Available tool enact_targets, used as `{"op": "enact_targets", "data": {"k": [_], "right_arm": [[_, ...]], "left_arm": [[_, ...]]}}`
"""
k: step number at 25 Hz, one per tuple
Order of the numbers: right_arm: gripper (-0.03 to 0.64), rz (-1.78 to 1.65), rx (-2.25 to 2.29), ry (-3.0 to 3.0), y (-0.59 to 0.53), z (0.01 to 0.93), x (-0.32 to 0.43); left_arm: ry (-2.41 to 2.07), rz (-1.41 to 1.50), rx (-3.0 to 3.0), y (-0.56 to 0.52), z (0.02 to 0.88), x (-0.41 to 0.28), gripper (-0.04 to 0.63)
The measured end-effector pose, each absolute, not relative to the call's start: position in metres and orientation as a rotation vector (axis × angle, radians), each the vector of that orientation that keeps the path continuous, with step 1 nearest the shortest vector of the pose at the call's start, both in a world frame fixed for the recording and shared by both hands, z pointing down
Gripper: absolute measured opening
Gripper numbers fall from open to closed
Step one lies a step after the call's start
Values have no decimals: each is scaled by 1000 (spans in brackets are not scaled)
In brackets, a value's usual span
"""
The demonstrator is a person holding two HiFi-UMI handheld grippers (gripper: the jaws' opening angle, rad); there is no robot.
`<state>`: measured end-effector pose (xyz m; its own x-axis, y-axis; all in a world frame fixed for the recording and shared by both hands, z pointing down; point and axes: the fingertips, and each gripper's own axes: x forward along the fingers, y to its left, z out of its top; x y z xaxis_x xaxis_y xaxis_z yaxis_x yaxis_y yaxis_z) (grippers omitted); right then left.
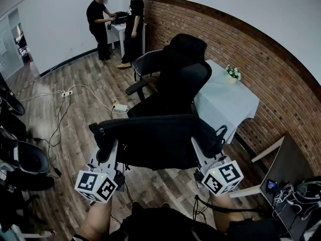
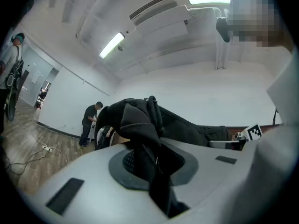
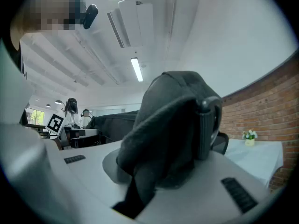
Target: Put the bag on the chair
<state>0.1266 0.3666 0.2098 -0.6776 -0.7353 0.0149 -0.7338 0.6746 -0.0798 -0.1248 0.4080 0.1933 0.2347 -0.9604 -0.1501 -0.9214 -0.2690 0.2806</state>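
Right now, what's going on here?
A person holds a black bag up between two grippers: the left gripper is clamped on one end, the right gripper on the other. The bag hangs in front of the black chair, not yet on its seat. Two people stand at the back.

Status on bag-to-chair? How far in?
Done: bag is up, left gripper and right gripper each shut on its fabric. In hand: it hangs between them, in front of the chair, not on it. Left: lower it onto the chair, release.
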Motion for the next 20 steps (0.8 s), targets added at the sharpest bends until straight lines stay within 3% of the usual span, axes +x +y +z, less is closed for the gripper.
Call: {"op": "enact_targets", "data": {"k": [20], "right_arm": [[67,-165,-1229,2808,370,205,122]], "left_arm": [[-1820,-439,2365,414,188,-132,48]]}}
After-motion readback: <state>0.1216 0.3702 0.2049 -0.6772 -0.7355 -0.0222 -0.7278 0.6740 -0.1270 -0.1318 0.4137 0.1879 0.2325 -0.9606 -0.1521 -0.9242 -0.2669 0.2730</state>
